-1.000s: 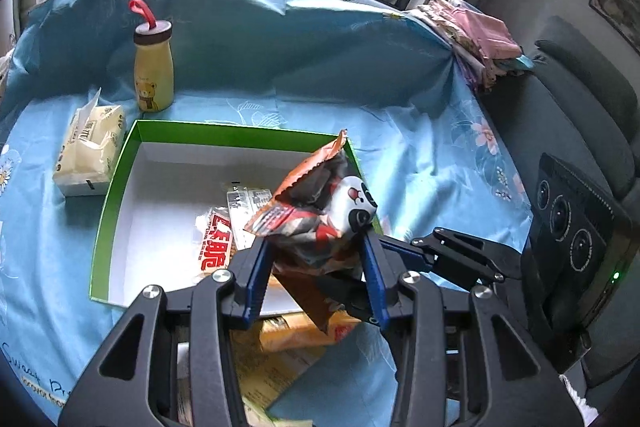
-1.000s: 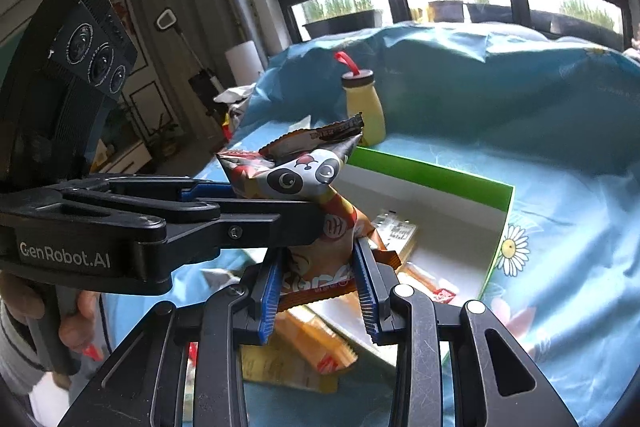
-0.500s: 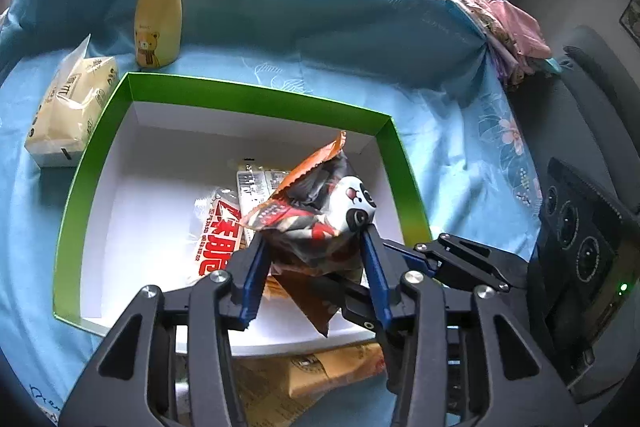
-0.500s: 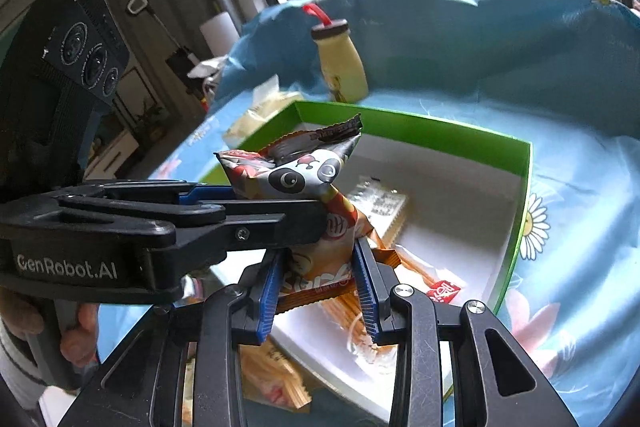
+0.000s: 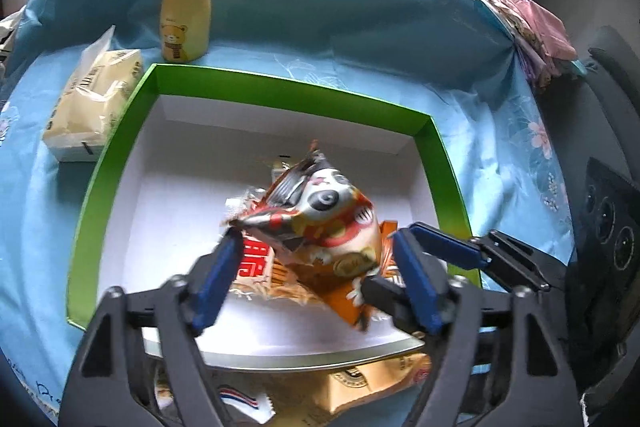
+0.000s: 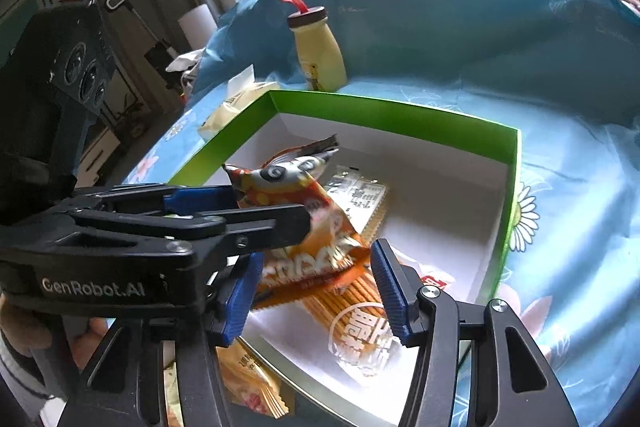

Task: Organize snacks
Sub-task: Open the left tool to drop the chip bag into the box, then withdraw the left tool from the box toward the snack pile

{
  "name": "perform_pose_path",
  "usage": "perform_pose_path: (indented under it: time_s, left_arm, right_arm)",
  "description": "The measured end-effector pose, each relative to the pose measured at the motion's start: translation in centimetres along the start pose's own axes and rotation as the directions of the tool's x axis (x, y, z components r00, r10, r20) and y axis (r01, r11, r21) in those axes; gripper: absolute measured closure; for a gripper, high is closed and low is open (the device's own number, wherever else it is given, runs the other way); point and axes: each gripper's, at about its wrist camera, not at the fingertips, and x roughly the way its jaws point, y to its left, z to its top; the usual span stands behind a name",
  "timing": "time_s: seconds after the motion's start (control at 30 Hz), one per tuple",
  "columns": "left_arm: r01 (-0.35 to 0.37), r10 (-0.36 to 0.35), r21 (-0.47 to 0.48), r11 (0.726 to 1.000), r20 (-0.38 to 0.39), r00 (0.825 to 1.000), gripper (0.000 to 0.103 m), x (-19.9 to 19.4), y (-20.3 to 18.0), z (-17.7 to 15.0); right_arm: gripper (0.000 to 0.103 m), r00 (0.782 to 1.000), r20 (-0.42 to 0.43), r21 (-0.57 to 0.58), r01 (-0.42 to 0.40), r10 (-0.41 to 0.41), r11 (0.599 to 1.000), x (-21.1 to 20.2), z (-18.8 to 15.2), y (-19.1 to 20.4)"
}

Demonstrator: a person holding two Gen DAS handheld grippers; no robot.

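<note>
A panda-printed orange snack bag [image 5: 328,223] hangs blurred just above the floor of the green-rimmed white box [image 5: 280,83]. My left gripper [image 5: 316,247] straddles its upper part. The jaws are opening, and a gap shows at the right pad. My right gripper [image 6: 316,255] straddles the lower orange end of the bag [image 6: 296,195]. Its jaws are opening too, and neither pad presses on the bag. Under the bag in the box [image 6: 400,111] lie a biscuit-stick pack [image 6: 360,319], a white cracker pack [image 6: 360,195] and a red-lettered pack [image 5: 256,263].
A yellow bear bottle [image 5: 186,23] and a tissue pack [image 5: 92,107] stand behind and left of the box on the blue floral cloth. More snack packs [image 5: 376,383] lie in front of the box's near wall. Folded pink cloth [image 5: 536,27] sits at the far right.
Both grippers sank toward the box, then spread their jaws off the bag. The bag has dropped lower, down onto the packs in the box.
</note>
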Motion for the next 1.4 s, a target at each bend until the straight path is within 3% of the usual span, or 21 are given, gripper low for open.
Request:
perform_pose_path:
  time_s: [0.5,0.63,1.2,1.4]
  left_arm:
    - [-0.069,0.071,-0.035,0.997,0.049,0.996,0.017,-3.8,1.3,-1.6]
    - [-0.085,0.086,-0.017,0.996,0.081,0.993,0.001,-5.4,1.0,-3.0]
    - [-0.124,0.12,0.017,0.992,0.136,0.983,0.0,-9.3,-0.4,-9.3]
    - [-0.108,0.112,-0.034,0.994,0.113,0.987,0.0,-9.4,-0.1,-10.8]
  right_arm:
    - [0.046,0.997,0.078,0.079,0.007,-0.013,0.997,-4.4,-2.0,-0.9]
    - [0.046,0.995,0.102,0.081,-0.005,-0.003,0.997,-6.1,-3.1,-0.3]
    - [0.041,0.996,0.087,0.034,0.017,-0.02,0.999,-8.4,-7.7,3.5]
    - [0.041,0.997,0.079,0.028,0.013,-0.015,1.0,-8.7,-8.8,4.5]
